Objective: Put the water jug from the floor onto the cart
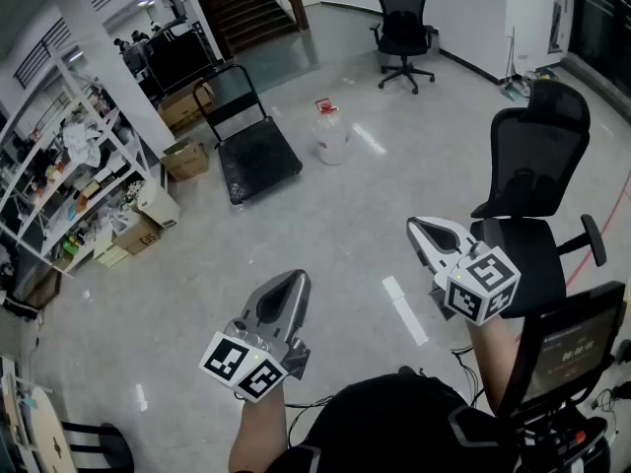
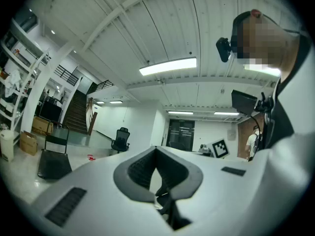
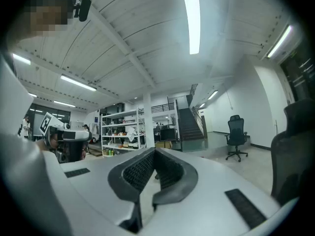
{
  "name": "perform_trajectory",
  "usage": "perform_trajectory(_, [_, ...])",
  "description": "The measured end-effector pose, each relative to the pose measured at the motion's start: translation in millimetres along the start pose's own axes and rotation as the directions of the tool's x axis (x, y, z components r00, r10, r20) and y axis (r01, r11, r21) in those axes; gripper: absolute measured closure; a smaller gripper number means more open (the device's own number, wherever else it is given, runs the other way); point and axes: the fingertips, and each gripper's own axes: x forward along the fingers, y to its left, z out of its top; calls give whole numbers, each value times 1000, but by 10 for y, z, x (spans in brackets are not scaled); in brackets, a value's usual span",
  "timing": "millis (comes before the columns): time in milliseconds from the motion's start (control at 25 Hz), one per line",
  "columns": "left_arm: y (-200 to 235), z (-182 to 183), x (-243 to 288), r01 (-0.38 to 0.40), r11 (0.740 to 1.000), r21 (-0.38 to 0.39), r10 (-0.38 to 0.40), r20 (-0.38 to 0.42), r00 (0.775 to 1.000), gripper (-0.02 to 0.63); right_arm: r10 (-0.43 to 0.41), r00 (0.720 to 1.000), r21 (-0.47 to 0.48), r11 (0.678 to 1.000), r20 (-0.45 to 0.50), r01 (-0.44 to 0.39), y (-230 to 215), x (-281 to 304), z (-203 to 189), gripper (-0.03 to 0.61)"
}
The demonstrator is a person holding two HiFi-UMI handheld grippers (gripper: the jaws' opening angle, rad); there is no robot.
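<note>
Currently the water jug (image 1: 331, 136) is standing on the floor (image 1: 385, 180), just beside the right edge of the cart (image 1: 258, 161). It is apparently not touching the cart, though it is small at this range. The cart's flat black deck is lying bare, its handle rising at the far edge. Both grippers are hovering level near the person, well apart from the jug. The left gripper (image 1: 292, 282) is showing its jaws pressed together on nothing. The right gripper (image 1: 422, 228) is likewise sitting closed and empty, just beside a black office chair (image 1: 537, 195).
</note>
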Motion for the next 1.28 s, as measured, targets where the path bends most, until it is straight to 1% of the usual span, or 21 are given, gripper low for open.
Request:
perform_trajectory(80, [40, -61, -12, -9, 1000, 29, 10, -34, 999, 623, -1, 1000, 3, 1000, -5, 1, 18, -5, -1, 584])
perform_trajectory(160, [64, -97, -19, -7, 999, 43, 9, -51, 999, 623, 0, 1000, 4, 1000, -8, 0, 27, -8, -3, 584])
perform_trajectory(240, [100, -126, -28, -7, 999, 46, 10, -57, 998, 623, 2, 1000, 4, 1000, -10, -2, 34, 3, -13, 584])
perform_trajectory(400, [274, -164, -89, -35, 999, 37, 37, -59, 998, 623, 4, 1000, 4, 1000, -14, -4, 104, 91, -39, 584])
perform_trajectory(480, [280, -140, -111, -36, 998, 42, 38, -45, 998, 623, 4, 1000, 8, 1000, -13, -4, 120, 88, -17, 584])
perform_trajectory(640, [144, 30, -191, 24, 999, 26, -25, 34, 999, 623, 10, 1000, 54, 998, 10, -10, 121, 60, 59, 584])
perform_trajectory(760, [183, 61, -229, 9, 999, 31, -10, 38, 999, 623, 10, 1000, 34, 999, 24, -11, 145, 63, 130, 584])
perform_trajectory(840, [292, 19, -270, 4, 1000, -8, -3, 41, 999, 623, 16, 1000, 20, 1000, 26, -16, 206, 127, 126, 584])
perform_trajectory(920, [371, 4, -321, 25, 997, -71, -21, 58, 998, 623, 18, 999, 20, 1000, 26, -19, 268, 203, 115, 584])
perform_trajectory(960, [382, 8, -333, 39, 995, -92, -33, 62, 997, 623, 16, 1000, 19, 1000, 26, -16, 285, 228, 121, 584])
perform_trajectory(1000, [384, 4, -337, 47, 994, -94, -42, 58, 997, 623, 13, 1000, 20, 1000, 27, -13, 298, 246, 127, 584])
perform_trajectory(1160, [450, -111, -360, 41, 999, -6, -41, -8, 999, 623, 9, 1000, 17, 1000, 26, -9, 412, 345, 92, 584])
perform_trajectory(1280, [541, -146, -402, 41, 999, 7, -41, -15, 999, 623, -1, 1000, 0, 1000, 20, 1, 504, 425, 66, 584])
